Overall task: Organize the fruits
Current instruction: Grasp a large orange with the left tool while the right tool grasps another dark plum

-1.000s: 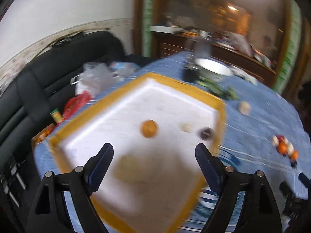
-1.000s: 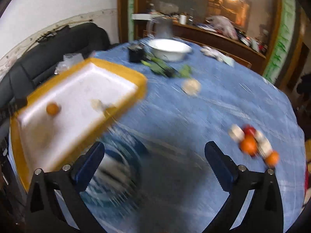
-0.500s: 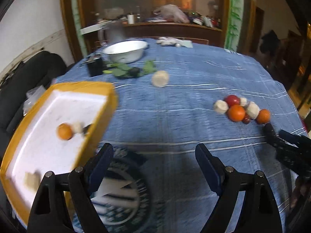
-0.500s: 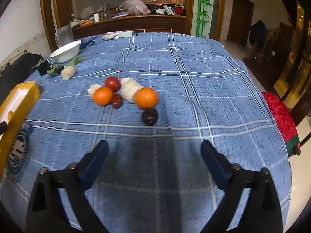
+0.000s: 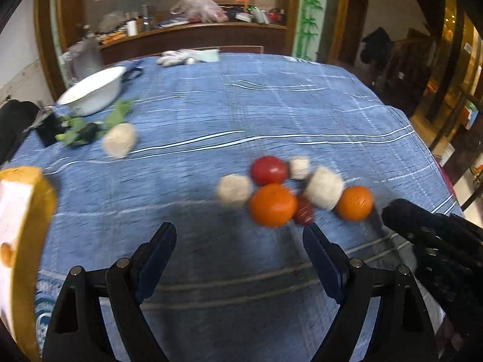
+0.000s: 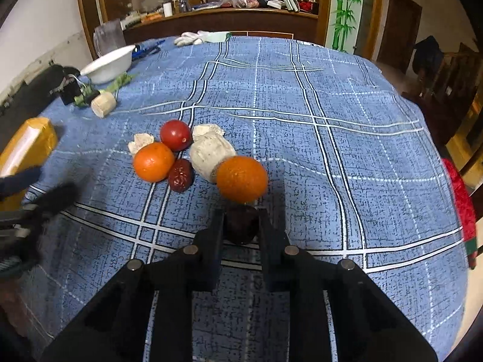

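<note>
Left wrist view: the left gripper point(image 5: 238, 250) hangs above the counter point(image 5: 271, 114), fingers spread wide and holding nothing. The fruit cluster lies right of centre, just beyond the fingertips: a tomato point(image 5: 268, 170), two oranges point(image 5: 273, 205) point(image 5: 354, 203), a red date point(image 5: 303, 209) and pale chunks point(image 5: 323, 187). The yellow-rimmed tray point(image 5: 33, 199) is cut off at the left edge, so its contents are mostly hidden. Motion blur softens everything, and the right gripper shows only as a dark shape at lower right.

Right wrist view: the right gripper point(image 6: 240, 224) has its fingers drawn close around a dark round fruit point(image 6: 241, 223), bottom centre, just before the nearer orange. This looks like the pickup step. Next, probably, lift clear without nudging that orange and carry toward the tray at the left edge. The fingers hide the fruit's sides, so firm contact is hard to confirm.
</note>
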`<state>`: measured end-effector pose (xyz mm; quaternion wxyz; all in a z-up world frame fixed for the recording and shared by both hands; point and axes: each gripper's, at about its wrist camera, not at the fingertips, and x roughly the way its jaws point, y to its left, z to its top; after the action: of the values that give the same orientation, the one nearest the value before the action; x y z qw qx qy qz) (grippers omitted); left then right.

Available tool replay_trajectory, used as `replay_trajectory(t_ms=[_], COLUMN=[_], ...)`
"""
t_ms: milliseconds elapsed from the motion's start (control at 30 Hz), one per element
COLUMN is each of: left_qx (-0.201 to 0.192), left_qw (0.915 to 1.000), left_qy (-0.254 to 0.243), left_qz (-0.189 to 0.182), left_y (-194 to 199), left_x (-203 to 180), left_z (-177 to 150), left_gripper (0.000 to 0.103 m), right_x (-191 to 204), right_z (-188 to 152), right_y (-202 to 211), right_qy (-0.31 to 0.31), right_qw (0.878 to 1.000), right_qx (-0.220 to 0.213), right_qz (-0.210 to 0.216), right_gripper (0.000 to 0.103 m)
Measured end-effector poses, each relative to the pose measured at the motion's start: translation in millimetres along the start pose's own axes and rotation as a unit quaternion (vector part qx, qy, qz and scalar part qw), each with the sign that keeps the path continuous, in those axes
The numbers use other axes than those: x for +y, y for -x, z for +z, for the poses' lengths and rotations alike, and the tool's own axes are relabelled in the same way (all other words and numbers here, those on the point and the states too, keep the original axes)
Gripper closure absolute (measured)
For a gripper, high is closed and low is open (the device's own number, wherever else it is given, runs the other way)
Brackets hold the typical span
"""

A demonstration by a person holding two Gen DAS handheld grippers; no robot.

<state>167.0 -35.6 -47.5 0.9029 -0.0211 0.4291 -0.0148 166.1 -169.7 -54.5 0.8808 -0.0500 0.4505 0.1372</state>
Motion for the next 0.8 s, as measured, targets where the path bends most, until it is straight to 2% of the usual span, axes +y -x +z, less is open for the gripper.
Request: replay_trajectory(t_ms=[167,233,333,433,667,700,767,800], left_qx=[0.001,-0.006,0.001,0.0,0.014,0.018,0.022,0.021], left_qw=[0.9996,0.9994,0.9989,0.9981,0.9981,0.998,0.9977,0.9982], left_qy=[0.015,0.024,0.023,0.022,-0.009,-0.015,-0.029,-0.028], left_qz=[-0.025,-0.026,-0.042,-0.058,-0.059,-0.059,-0.057,-0.049], left_y=[-18,-20,-24,-18,-1,1,6,8], left_x=[-6,-7,-5,1,1,0,0,2], left_z=[11,13,10,5,-11,-13,-19,-22], left_gripper=[0.032,0.049,0.06,0.06,0.059,0.056,0.039,0.026], right_x=[-25,-38,-46,-45,-47,-47,-47,-47], right_z=[2,1,1,1,2,2,3,3], right_y=[19,26,26,27,31,32,31,31], right_qy=[-0.037,-0.061,-0.074,-0.074,-0.078,-0.078,-0.078,-0.078], right_qw=[0.999,0.997,0.996,0.996,0.994,0.994,0.994,0.994], right_qx=[-0.033,-0.046,-0.047,-0.048,-0.056,-0.057,-0.056,-0.056], right_qz=[0.001,0.006,0.013,0.029,0.045,0.045,0.045,0.045], right_gripper=[0.081,0.081,0.081,0.081,0.081,0.081,0.081,0.081])
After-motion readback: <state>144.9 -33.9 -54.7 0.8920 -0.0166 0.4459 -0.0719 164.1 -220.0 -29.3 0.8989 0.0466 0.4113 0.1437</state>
